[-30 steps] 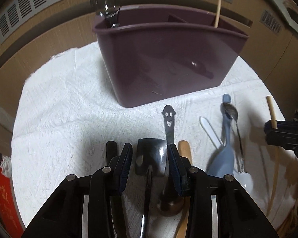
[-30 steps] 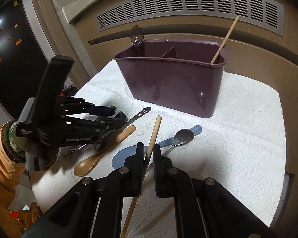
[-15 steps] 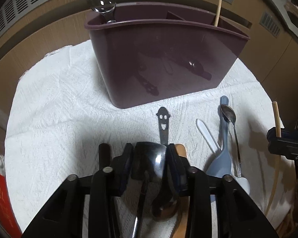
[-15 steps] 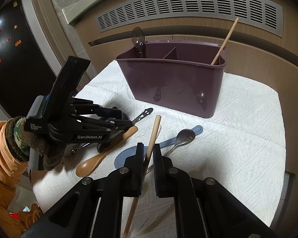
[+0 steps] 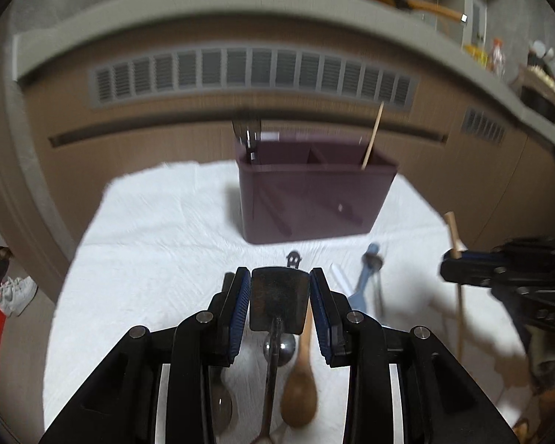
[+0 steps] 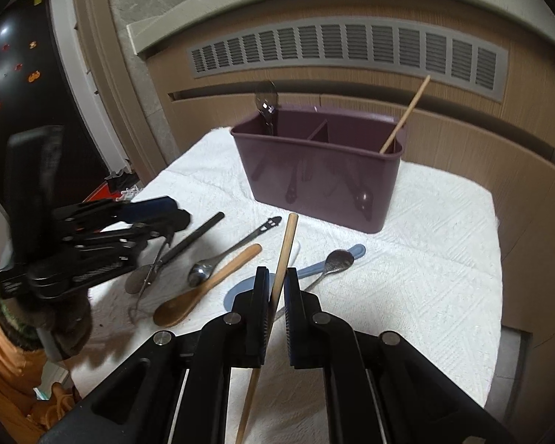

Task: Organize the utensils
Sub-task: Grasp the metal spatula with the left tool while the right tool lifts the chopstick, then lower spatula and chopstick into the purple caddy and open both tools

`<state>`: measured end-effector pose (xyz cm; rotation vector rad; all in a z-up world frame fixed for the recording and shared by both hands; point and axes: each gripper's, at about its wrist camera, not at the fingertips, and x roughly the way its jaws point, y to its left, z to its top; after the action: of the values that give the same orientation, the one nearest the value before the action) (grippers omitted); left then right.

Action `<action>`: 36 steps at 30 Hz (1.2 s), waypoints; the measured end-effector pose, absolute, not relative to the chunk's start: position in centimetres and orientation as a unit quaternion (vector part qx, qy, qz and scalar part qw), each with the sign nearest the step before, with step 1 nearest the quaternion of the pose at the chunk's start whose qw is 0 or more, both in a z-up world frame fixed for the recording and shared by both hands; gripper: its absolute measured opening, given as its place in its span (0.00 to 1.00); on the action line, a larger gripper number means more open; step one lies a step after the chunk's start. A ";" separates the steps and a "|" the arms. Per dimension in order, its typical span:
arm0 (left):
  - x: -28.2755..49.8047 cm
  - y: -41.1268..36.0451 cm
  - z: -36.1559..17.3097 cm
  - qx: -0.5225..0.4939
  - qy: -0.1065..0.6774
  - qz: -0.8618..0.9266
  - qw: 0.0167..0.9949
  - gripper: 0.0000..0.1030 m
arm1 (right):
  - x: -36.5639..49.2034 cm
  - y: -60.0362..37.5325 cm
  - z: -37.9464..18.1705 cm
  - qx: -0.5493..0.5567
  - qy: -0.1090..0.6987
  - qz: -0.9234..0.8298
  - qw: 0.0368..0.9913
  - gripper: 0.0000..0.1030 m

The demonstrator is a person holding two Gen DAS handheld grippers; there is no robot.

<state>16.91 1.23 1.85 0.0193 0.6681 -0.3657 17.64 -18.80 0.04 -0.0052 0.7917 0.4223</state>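
Left wrist view: the left gripper [image 5: 279,298] clamps a dark metal utensil [image 5: 279,301]; the right gripper [image 6: 276,298] pinches a wooden stick [image 6: 283,259]. Far behind both stands the purple caddy [image 6: 320,181]

One purple caddy [image 6: 316,181] stands on one white towel [image 6: 425,277], holding one spoon [image 6: 265,101] and one wooden stick [image 6: 407,113]. Loose on the towel lie two metal spoons [image 6: 337,260], one wooden spoon [image 6: 203,288], one blue spatula [image 6: 307,272] and one black-handled utensil [image 6: 194,238].

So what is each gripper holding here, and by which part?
The left gripper clamps a metal utensil by its broad flat end, its handle hanging down. The right gripper pinches a wooden chopstick partway along its shaft.
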 end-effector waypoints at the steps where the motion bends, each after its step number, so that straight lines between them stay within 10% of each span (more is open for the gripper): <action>1: 16.4 1.3 2.7 0.006 0.315 -0.177 0.932 0.32 | 17.1 -18.6 0.5 -0.007 0.376 0.204 0.904 0.07; 23: 20.7 -2.0 22.1 0.003 0.109 -0.187 0.976 0.32 | 17.6 -17.6 21.5 -0.098 0.145 0.139 0.975 0.04; 36: 32.2 -3.9 16.3 -0.028 0.183 -0.209 0.960 0.32 | 27.1 -20.8 19.6 -0.047 0.175 0.132 0.975 0.04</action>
<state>32.16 -3.93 16.34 -0.0576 0.3708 -0.4227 27.12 -20.77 19.61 -0.0957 0.3524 0.2666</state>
